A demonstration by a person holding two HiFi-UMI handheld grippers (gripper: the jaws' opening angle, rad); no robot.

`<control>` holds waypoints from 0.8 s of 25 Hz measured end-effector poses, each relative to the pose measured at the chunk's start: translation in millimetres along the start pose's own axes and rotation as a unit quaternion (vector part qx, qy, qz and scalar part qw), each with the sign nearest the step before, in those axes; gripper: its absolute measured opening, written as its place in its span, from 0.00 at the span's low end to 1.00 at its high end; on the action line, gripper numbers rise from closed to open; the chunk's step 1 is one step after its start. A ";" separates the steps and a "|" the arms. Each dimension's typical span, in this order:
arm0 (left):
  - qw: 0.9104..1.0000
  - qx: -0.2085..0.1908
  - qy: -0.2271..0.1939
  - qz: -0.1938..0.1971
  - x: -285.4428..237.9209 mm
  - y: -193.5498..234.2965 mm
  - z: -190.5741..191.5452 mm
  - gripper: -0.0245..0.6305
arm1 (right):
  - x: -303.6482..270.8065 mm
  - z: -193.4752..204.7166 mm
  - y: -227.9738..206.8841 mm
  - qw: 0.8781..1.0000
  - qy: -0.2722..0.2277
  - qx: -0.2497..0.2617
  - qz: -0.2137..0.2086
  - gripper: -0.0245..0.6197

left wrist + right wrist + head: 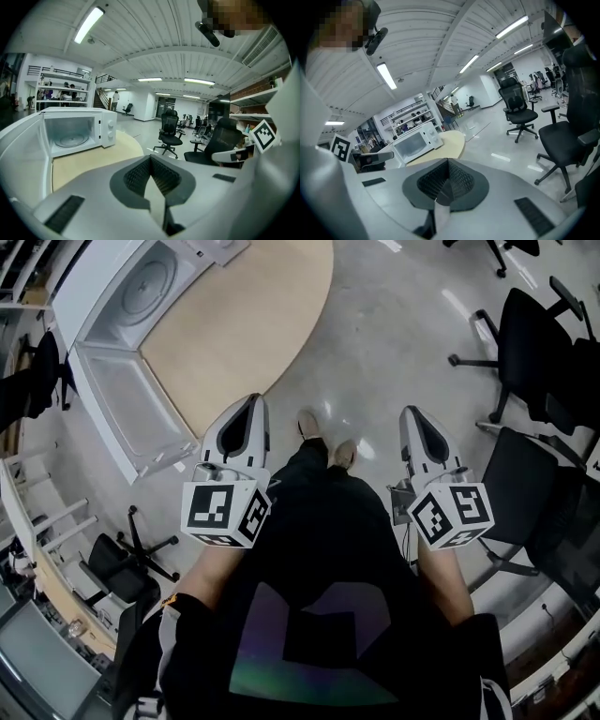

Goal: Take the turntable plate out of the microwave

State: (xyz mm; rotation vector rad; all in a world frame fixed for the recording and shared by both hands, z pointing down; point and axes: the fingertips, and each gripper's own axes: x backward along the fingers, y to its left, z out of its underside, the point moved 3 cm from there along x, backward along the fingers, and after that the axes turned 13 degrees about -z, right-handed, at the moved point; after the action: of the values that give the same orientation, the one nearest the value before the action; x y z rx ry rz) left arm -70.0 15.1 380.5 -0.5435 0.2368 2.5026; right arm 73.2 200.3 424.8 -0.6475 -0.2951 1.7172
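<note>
Left gripper (251, 407): jaws clenched together, nothing between them. Right gripper (413, 416): likewise clenched, empty. Microwave (101, 130): on a round table (93, 161), ahead-left of the left gripper and well apart, door (23, 154) open. Turntable plate (71, 139): lying inside the microwave. Office chair (516, 108): ahead-right of the right gripper.

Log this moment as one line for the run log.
left gripper: shut, empty | right gripper: shut, empty | microwave: on table, door open | plate: inside, not yet taken
</note>
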 end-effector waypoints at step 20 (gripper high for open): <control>0.990 0.128 -0.018 -0.062 -73.4 138.3 -18.0 0.11 | -177.4 -23.2 62.1 0.987 0.125 0.067 -0.075 0.06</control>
State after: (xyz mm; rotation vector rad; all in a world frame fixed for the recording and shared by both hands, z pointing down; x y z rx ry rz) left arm -85.9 -140.1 402.8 -0.3949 0.4866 2.3139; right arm 58.5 11.5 419.8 -0.7149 -0.0498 1.4792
